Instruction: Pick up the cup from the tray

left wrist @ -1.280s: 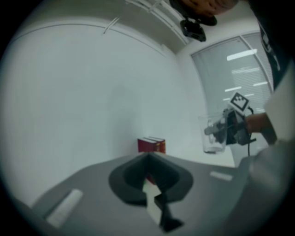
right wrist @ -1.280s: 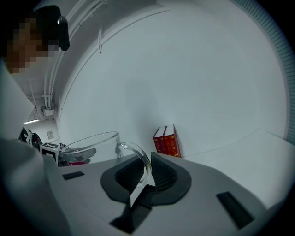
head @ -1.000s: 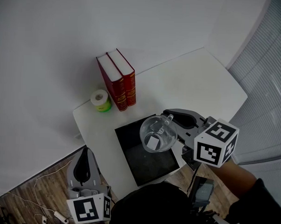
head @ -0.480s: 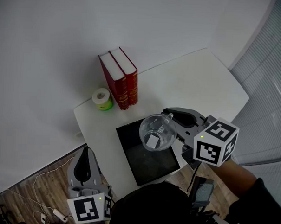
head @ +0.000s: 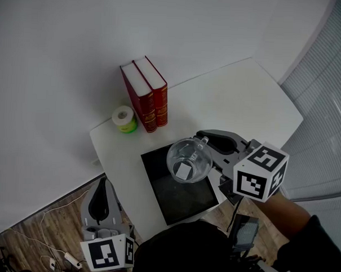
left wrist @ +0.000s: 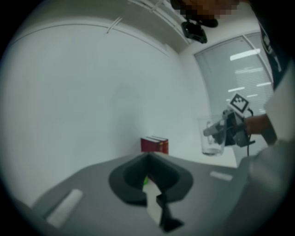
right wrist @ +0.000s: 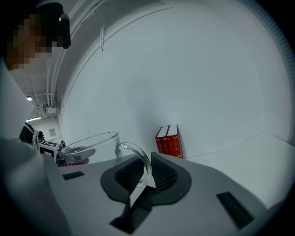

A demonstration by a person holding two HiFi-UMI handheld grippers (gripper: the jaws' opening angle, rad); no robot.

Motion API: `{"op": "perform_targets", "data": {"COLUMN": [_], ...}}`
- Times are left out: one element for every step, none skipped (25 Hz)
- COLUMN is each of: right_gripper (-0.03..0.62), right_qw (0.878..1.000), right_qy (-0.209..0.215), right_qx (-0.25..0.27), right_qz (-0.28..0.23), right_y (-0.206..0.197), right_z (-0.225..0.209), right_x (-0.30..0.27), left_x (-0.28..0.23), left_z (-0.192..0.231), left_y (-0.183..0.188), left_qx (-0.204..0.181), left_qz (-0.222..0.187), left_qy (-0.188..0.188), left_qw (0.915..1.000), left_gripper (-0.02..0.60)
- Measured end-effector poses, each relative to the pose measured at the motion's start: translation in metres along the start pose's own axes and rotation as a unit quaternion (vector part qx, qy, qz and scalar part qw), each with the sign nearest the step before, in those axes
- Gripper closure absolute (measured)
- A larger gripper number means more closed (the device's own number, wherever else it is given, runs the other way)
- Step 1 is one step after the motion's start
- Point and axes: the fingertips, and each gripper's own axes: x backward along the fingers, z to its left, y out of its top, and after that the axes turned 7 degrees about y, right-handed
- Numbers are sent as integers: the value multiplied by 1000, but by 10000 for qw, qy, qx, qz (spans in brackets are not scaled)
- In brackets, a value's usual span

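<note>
A clear glass cup (head: 189, 161) with a handle hangs a little above the black tray (head: 179, 199). My right gripper (head: 207, 143) is shut on the cup's handle (right wrist: 138, 159), which sits between the ribbed pads, with the cup's bowl (right wrist: 90, 143) out to the left. The left gripper view shows the cup (left wrist: 212, 136) held in the air far to the right. My left gripper (head: 103, 186) hangs low beside the table's near left corner, over the floor, jaws together and holding nothing.
Two red books (head: 145, 100) stand upright at the back of the white table (head: 234, 96), with a white and green roll (head: 123, 120) to their left. Window blinds (head: 324, 111) close off the right side. Cables (head: 52, 251) lie on the wooden floor.
The right gripper and the cup have drifted slightly to the left over the tray. The left gripper has stayed where it was.
</note>
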Motion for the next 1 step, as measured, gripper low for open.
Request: {"op": "perform_targets", "data": {"right_gripper": [543], "right_qw": [10000], "right_qy": [6], "right_qx": [-3], "right_qz": [9], "right_y": [0], "right_z": [0], "right_x": [-1], "left_x": [0], "left_z": [0], "left_y": [0], "left_qx": [-2], "left_qz": [5], "left_qy": [4], "left_qw": [10000], "left_gripper": [581]}}
